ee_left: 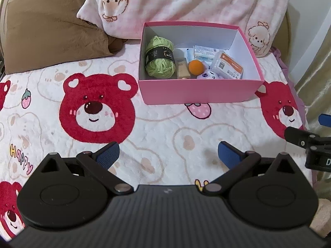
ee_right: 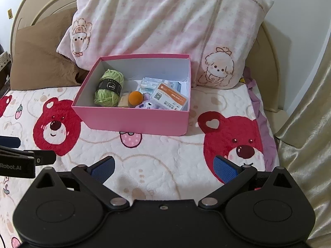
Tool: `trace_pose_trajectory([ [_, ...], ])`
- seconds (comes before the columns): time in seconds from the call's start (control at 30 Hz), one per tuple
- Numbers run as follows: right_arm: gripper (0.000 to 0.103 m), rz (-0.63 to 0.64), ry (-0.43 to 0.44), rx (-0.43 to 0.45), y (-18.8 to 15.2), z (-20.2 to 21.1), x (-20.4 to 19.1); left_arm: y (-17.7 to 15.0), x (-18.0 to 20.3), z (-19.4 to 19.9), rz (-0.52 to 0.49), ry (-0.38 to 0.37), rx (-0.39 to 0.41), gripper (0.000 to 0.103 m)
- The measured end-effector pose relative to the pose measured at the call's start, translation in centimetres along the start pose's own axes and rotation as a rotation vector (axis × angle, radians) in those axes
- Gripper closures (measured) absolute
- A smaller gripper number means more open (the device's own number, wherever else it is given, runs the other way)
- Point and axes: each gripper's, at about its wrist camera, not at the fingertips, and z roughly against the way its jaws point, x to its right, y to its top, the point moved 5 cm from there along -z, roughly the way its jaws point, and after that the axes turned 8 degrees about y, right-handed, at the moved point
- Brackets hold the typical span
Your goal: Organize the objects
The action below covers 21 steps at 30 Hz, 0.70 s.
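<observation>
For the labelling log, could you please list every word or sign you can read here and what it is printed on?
"Happy" on the bear blanket.
"Robot.AI" on the left tongs.
"D", cut off, on the right tongs.
"have goo…", partly legible, on the pink pillow.
Yarn band, orange-striped pack, white box: print too small to read.

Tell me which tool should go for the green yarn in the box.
Left, probably. The yarn sits at the box's left end, nearer the left tool. The right tool would cross over. Both are open and empty.
</observation>
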Motion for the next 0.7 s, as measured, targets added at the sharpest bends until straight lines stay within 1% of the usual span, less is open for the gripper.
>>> trace_pose_trajectory([
  [0.23,0.0,-0.005,0.003,0.009,-0.2,0.5,0.3,-0.5,-0.1,0.3,-0.006,0.017,-0.004,0.0],
  [0.3,0.0,-0.005,0.002,0.009,-0.1,0.5,0.4,-0.8,-0.2,0.4,-0.002,0.037,-0.01,0.0],
  [0.4,0.0,-0.007,-0.001,0.01,-0.2,0.7,0.4,-1.1,0.0,0.5,-0.027,0.061,-0.005,0.0],
  [0.5,0.0,-0.01,0.008,0.011,-0.2,0.7,0.3,-1.1,0.0,0.7,-0.027,0.041,-0.012,0.0],
  [0.57,0.0,-0.016,0.052,0.011,-0.3,0.7,0.2,-1.1,0.0,0.8,-0.023,0.038,-0.013,0.0],
  [0.6,0.0,-0.022,0.06,0.009,-0.3,0.6,0.2,-1.1,0.0,0.8,-0.025,0.04,-0.013,0.0],
  [0.7,0.0,-0.015,0.051,0.008,-0.4,0.5,0.0,-1.1,-0.2,0.8,-0.018,0.044,-0.015,0.0],
])
